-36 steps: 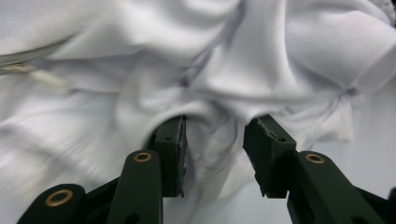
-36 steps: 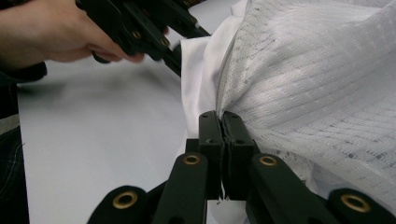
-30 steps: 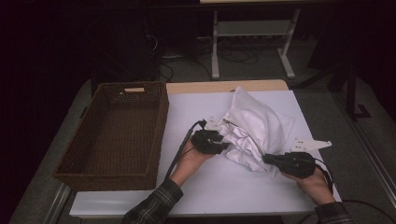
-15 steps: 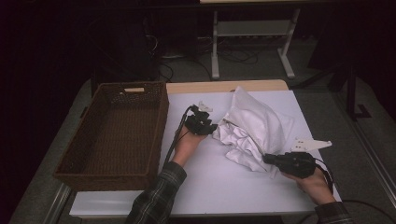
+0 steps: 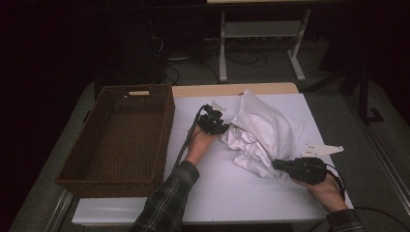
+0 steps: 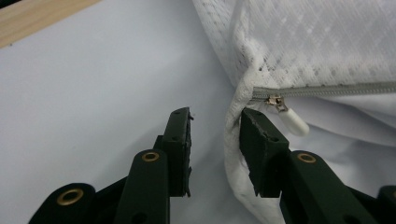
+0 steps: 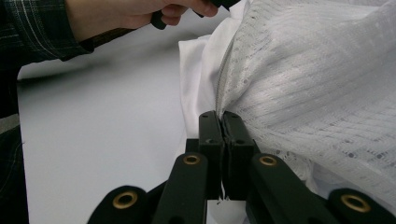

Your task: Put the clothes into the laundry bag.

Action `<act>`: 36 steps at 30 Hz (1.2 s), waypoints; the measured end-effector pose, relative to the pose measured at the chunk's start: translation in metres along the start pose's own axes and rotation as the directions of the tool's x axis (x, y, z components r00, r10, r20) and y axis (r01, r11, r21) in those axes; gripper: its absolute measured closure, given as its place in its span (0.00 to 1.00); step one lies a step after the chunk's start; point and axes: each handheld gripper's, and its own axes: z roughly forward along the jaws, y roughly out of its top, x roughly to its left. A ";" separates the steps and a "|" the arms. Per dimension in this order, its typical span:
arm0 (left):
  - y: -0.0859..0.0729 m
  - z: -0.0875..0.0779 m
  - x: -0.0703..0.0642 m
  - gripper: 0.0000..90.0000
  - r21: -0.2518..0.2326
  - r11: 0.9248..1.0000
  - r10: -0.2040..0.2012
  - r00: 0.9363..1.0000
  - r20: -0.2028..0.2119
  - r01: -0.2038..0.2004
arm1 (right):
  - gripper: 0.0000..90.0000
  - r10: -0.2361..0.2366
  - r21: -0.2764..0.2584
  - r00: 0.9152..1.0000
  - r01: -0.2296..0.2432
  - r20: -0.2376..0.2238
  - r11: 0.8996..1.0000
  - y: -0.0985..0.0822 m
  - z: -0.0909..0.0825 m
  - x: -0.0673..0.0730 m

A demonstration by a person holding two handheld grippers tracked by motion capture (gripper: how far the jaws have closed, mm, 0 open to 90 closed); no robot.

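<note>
A crumpled white mesh garment point(image 5: 266, 135) lies on the white table point(image 5: 232, 193). My left gripper point(image 5: 223, 128) sits at the garment's left edge. In the left gripper view its jaws point(image 6: 215, 116) stand apart, with a folded hem point(image 6: 231, 140) against the right jaw's inner face. Just beyond that lie a grey zipper point(image 6: 327, 89) and its white pull point(image 6: 292, 119). My right gripper point(image 5: 276, 165) is at the garment's near edge. In the right gripper view its jaws point(image 7: 220, 116) are shut on a pinch of the white fabric point(image 7: 303, 93).
A dark wicker basket point(image 5: 167, 121) stands on the table's left part. A wooden strip point(image 5: 232, 90) runs along the far edge. Behind the table are a metal stand point(image 5: 261, 34) and cables on the floor. Bare tabletop lies between the two hands.
My left hand has moved up the table, away from the person, to the garment's far-left edge. The right hand has stayed put, still gripping the cloth.
</note>
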 end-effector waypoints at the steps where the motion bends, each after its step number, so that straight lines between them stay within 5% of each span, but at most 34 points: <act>1: 0.001 0.000 0.000 0.70 0.001 1.000 0.002 1.000 -0.001 -0.002 | 0.97 -0.001 0.000 1.000 0.001 0.000 1.000 0.000 0.000 0.000; 9: -0.006 0.009 0.000 0.74 0.068 0.998 -0.001 0.999 0.044 -0.002 | 0.97 0.001 0.000 1.000 -0.001 0.000 1.000 0.000 0.000 0.000; 15: -0.009 0.008 -0.003 0.96 0.087 0.996 0.005 0.996 0.090 -0.013 | 0.97 0.001 -0.001 1.000 -0.001 0.000 1.000 0.000 -0.001 0.000; 18: -0.010 0.004 -0.005 0.99 0.095 0.995 0.009 0.995 0.097 -0.018 | 0.97 0.000 -0.002 1.000 0.000 0.001 1.000 0.000 -0.001 0.000; 25: -0.026 -0.022 -0.011 1.00 0.076 0.997 -0.024 0.996 0.088 0.018 | 0.97 0.003 -0.001 1.000 -0.003 0.004 1.000 -0.001 -0.002 -0.001; 36: -0.067 -0.071 -0.031 1.00 0.071 0.996 -0.061 0.990 0.131 0.052 | 0.97 0.003 -0.003 1.000 -0.003 0.009 1.000 -0.001 -0.003 -0.001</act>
